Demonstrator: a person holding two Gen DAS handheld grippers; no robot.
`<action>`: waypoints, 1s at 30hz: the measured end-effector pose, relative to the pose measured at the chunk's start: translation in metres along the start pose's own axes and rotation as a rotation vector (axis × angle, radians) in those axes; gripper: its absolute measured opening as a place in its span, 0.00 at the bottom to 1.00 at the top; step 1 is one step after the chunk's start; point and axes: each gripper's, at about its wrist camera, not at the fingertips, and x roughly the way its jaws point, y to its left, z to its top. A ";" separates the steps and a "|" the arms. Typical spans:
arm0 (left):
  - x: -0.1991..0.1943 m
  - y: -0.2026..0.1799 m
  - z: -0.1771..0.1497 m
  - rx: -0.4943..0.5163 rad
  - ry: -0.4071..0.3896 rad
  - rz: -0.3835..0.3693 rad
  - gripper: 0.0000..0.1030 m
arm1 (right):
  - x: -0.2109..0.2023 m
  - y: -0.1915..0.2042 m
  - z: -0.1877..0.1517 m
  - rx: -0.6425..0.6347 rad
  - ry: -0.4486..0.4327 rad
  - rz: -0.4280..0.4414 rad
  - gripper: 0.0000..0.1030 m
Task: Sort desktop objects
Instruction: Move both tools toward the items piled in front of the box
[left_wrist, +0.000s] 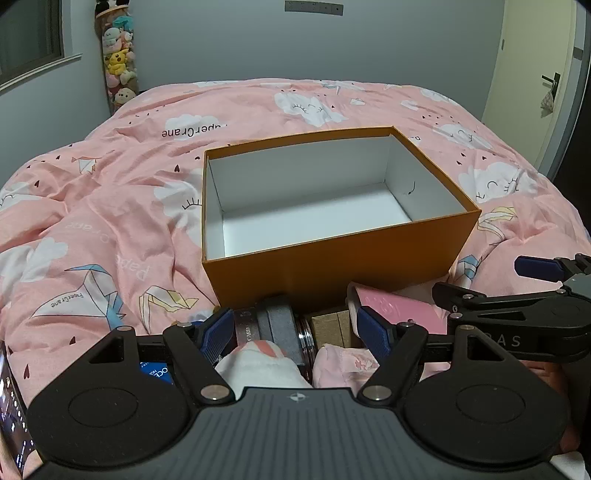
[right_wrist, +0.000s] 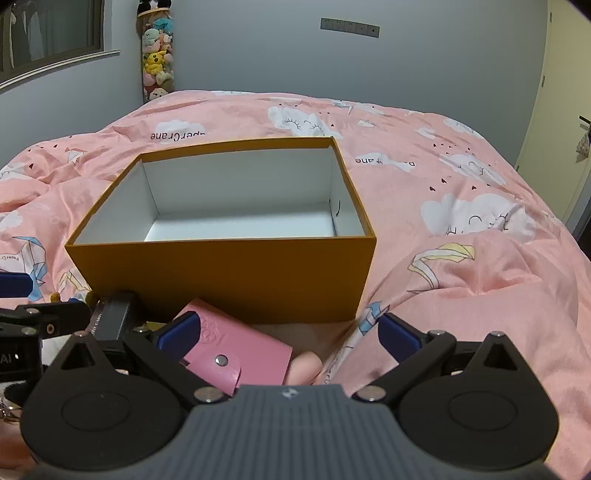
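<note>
Both the left gripper (left_wrist: 295, 332) and the right gripper (right_wrist: 288, 334) stand wide, holding nothing. The orange cardboard box with white inside (right_wrist: 221, 266) lies just beyond both fingertips. A pink leather snap wallet (right_wrist: 236, 350) lies between the right fingers, against the left one.

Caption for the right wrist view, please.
Open right gripper over a pink snap wallet beside an empty orange box on a pink duvet.

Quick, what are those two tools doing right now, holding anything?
Left tool: open, holding nothing, above the small items in front of the orange box.
Right tool: open, holding nothing, over the pink wallet.
</note>
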 end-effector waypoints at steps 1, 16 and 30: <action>0.000 0.000 0.000 -0.001 0.000 0.001 0.84 | 0.000 0.000 0.000 0.000 0.002 0.000 0.99; 0.002 -0.001 -0.001 -0.005 0.003 0.001 0.84 | 0.004 0.000 -0.001 0.001 0.026 0.003 0.99; -0.002 0.005 -0.005 -0.009 0.047 -0.055 0.81 | 0.004 -0.008 -0.002 0.046 0.026 0.038 0.99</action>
